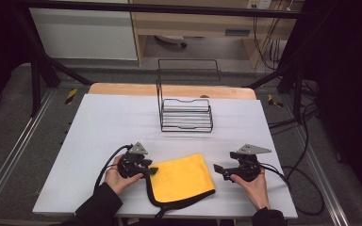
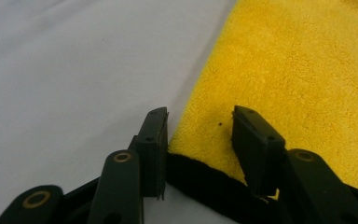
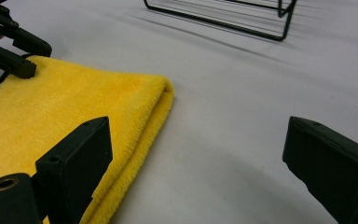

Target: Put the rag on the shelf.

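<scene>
A folded yellow towel (image 1: 183,178) with a black trimmed edge (image 1: 179,201) lies flat near the front of the white table (image 1: 108,122). My left gripper (image 1: 152,171) is at the towel's left edge. In the left gripper view it (image 2: 200,115) is open, its jaws straddling the towel (image 2: 298,84) corner just above the black trim (image 2: 200,179). My right gripper (image 1: 219,171) stands a little right of the towel, apart from it. It (image 3: 198,128) is wide open over bare table, beside the towel's folded edge (image 3: 161,100). The left gripper (image 3: 21,53) shows far off.
A black wire rack (image 1: 186,115) stands upright at the back middle of the table, also seen in the right gripper view (image 3: 223,18). Cables (image 1: 301,188) trail off the right side. A wooden strip (image 1: 122,89) borders the far edge.
</scene>
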`<state>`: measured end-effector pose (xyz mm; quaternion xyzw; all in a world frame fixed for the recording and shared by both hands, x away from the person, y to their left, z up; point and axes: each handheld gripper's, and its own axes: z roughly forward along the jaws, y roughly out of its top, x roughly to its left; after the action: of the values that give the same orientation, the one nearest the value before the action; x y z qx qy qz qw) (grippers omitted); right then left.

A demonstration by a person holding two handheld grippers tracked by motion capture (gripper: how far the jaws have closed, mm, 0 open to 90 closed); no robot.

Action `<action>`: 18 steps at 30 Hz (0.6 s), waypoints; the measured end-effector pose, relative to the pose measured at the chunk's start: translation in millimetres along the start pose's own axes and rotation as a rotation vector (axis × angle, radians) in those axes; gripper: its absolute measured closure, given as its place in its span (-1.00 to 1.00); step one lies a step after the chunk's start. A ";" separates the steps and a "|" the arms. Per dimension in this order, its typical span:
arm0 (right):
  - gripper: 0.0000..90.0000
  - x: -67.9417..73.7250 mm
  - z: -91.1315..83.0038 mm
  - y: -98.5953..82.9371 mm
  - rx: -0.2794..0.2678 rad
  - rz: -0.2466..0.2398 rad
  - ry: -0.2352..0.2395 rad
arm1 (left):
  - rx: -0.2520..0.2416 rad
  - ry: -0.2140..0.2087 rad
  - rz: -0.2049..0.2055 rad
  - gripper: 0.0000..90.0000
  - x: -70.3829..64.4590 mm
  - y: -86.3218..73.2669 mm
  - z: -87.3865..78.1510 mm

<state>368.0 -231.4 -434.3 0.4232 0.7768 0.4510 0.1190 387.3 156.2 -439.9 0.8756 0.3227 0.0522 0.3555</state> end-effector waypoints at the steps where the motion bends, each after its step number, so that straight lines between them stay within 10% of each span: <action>1: -0.79 3.1 4.2 2.2 0.002 -0.006 -0.001 | 0.001 0.001 0.002 0.27 -0.6 0.1 0.0; 18: -0.64 32.0 48.9 14.7 0.123 -0.007 -0.031 | 0.013 0.033 0.031 0.72 -15.3 0.0 1.6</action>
<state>384.1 -174.1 -443.8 0.4341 0.8023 0.3955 0.1065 375.8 146.0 -439.0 0.8819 0.3150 0.0701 0.3437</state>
